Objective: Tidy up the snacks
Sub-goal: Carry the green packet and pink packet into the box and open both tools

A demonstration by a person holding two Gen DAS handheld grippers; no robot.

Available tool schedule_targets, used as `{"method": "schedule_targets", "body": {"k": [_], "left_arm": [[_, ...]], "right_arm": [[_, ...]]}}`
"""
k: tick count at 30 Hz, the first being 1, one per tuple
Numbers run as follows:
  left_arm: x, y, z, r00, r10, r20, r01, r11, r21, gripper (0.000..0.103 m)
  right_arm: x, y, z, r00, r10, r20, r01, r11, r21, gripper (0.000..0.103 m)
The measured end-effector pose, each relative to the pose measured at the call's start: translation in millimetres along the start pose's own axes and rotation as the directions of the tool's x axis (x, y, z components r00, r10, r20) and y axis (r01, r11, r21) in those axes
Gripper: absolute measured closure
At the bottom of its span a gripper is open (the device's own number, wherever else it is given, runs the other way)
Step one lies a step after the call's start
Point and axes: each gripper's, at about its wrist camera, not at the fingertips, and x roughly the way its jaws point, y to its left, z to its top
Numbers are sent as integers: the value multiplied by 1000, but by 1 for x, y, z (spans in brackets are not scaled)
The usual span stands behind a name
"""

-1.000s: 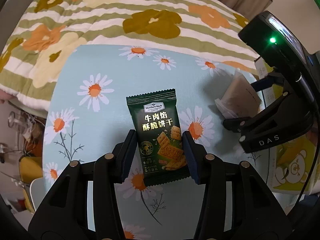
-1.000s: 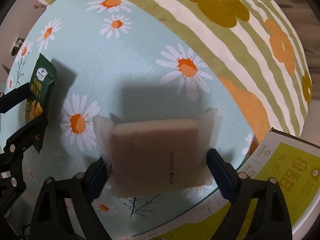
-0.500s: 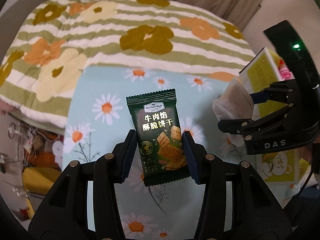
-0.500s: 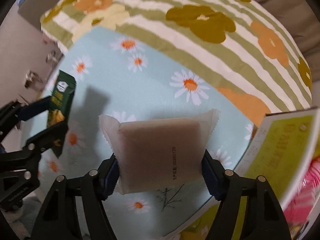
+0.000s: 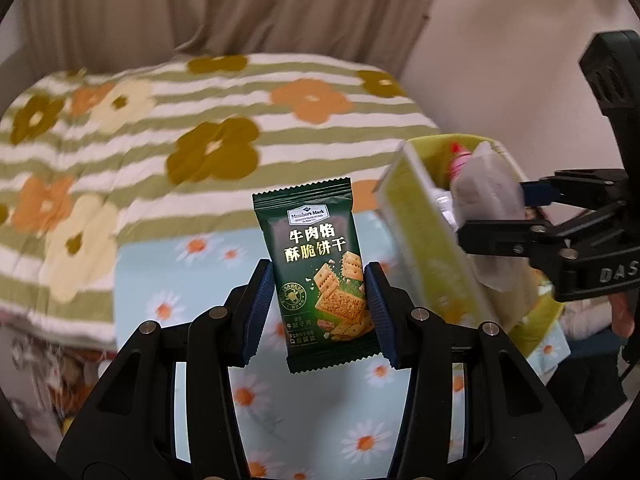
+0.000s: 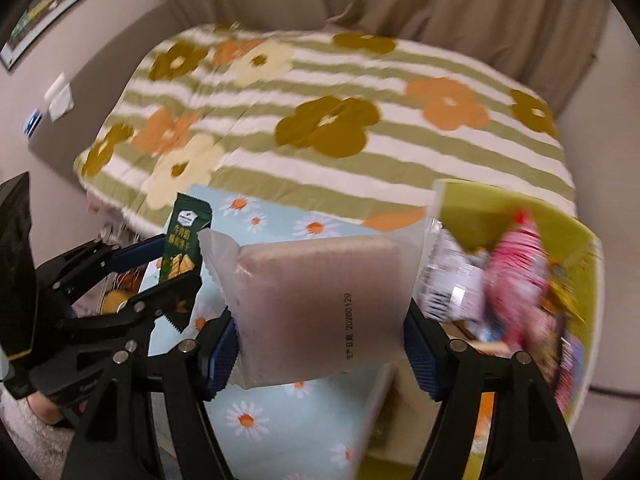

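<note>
My left gripper (image 5: 320, 312) is shut on a dark green cracker packet (image 5: 320, 276) and holds it upright above the daisy-print table (image 5: 200, 304). My right gripper (image 6: 320, 352) is shut on a frosted packet with a brownish cake (image 6: 320, 304) inside, held high beside the yellow-green snack box (image 6: 520, 216). In the left wrist view the right gripper (image 5: 508, 216) holds that packet (image 5: 488, 200) over the box (image 5: 424, 232) at the right. In the right wrist view the left gripper (image 6: 172, 264) and the green packet (image 6: 184, 244) show at the left.
The box holds several snacks, among them a pink packet (image 6: 520, 280). A bed with a green-striped flower quilt (image 5: 160, 128) lies behind the table. Beige curtains (image 5: 240, 4) hang at the back. Clutter lies on the floor at the table's left (image 5: 48, 368).
Both grippers have risen well above the table with their packets. The right gripper has moved right, so its cake packet now sits at the box opening.
</note>
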Motion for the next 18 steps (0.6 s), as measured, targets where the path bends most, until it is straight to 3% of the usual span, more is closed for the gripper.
{"method": "schedule_targets", "body": {"k": [9,18], "left_arm": [[1,-93,24,996,-80,34,76,991,107,60],[25,-186,31,993,-114,22,110,987,113,60]], "right_arm": [[-60,-74,-52,996,-76,40,71,991,115,35],[-81,-143,-101,996,-86,33,80,987,141,35]]}}
